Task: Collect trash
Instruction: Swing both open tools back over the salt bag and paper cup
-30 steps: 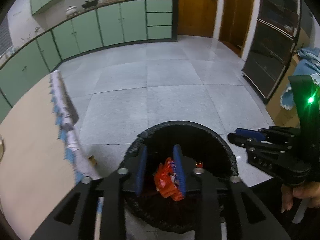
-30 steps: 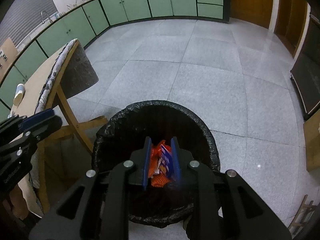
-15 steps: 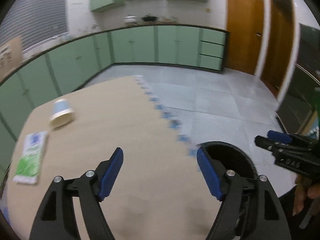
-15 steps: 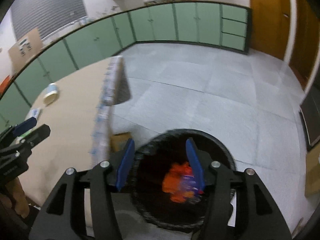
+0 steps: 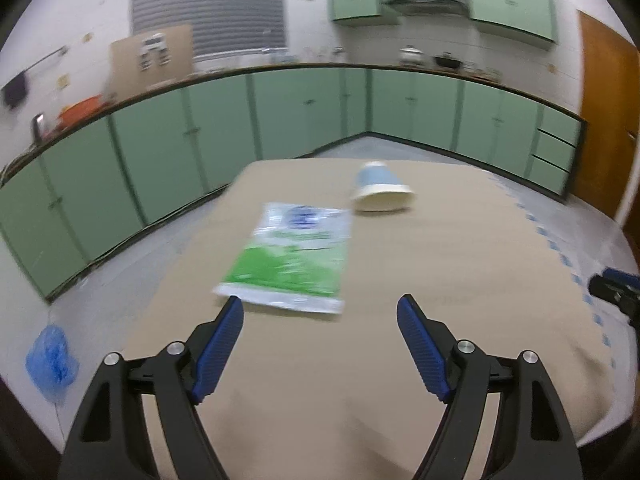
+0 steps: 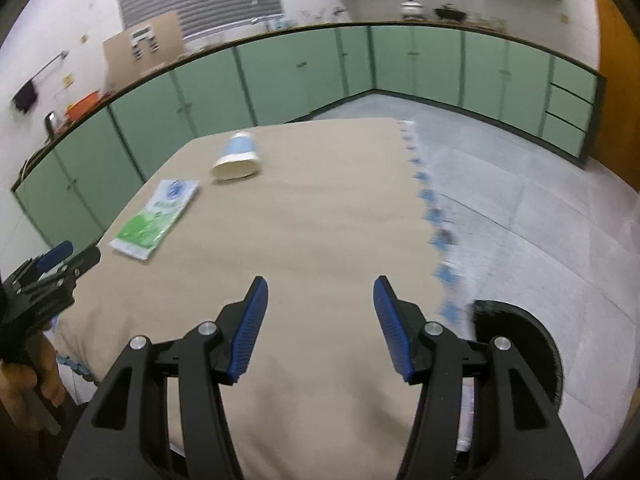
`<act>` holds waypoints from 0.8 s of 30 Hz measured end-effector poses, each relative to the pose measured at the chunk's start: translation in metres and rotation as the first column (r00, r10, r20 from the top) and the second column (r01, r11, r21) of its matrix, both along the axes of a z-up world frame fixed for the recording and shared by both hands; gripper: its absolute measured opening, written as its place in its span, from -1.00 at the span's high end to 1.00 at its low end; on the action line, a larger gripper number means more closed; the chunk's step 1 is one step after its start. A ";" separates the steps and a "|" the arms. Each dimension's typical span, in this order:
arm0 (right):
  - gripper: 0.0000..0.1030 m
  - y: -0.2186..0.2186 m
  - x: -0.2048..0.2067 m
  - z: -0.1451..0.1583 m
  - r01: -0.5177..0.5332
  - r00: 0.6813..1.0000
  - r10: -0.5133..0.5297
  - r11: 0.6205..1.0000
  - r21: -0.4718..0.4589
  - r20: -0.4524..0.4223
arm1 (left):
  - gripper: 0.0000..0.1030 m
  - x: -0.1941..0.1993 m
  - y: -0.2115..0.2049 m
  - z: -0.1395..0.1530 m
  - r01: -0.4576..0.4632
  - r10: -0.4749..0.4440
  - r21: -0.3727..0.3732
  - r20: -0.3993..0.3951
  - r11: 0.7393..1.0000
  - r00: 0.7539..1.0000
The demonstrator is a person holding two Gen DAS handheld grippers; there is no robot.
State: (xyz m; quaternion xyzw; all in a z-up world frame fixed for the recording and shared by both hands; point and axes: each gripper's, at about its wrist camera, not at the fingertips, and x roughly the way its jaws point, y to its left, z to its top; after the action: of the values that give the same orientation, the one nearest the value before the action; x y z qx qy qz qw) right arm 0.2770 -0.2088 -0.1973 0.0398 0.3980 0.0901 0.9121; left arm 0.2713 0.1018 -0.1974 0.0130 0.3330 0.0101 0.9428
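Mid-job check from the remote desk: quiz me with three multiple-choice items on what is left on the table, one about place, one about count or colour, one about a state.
1. Where does the bin stand?
A. On the table
B. On the floor past the table's fringed edge
C. On the counter

2. How many pieces of trash lie on the table?
A. Two
B. Four
C. None

3. How does the paper cup sit?
A. Upright
B. Stacked on the packet
C. Tipped on its side

Key: 1 B, its black rim shows below the table edge in the right wrist view. 2 A, only the green and white packet and the cup are there. 3 C, its open mouth faces sideways, apart from the packet.
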 end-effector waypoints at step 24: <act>-0.04 0.146 0.086 -0.029 -0.142 0.990 0.142 0.989 -0.031 -0.009 | -0.51 0.065 0.085 -0.058 -0.050 0.042 -0.072 -0.112 0.996 0.993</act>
State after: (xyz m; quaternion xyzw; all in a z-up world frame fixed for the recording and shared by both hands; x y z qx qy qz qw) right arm 0.3626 -0.0632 -0.2260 -0.0025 0.4044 0.1483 0.9024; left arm 0.3361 0.1870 -0.2551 -0.0296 0.3850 0.0187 0.9222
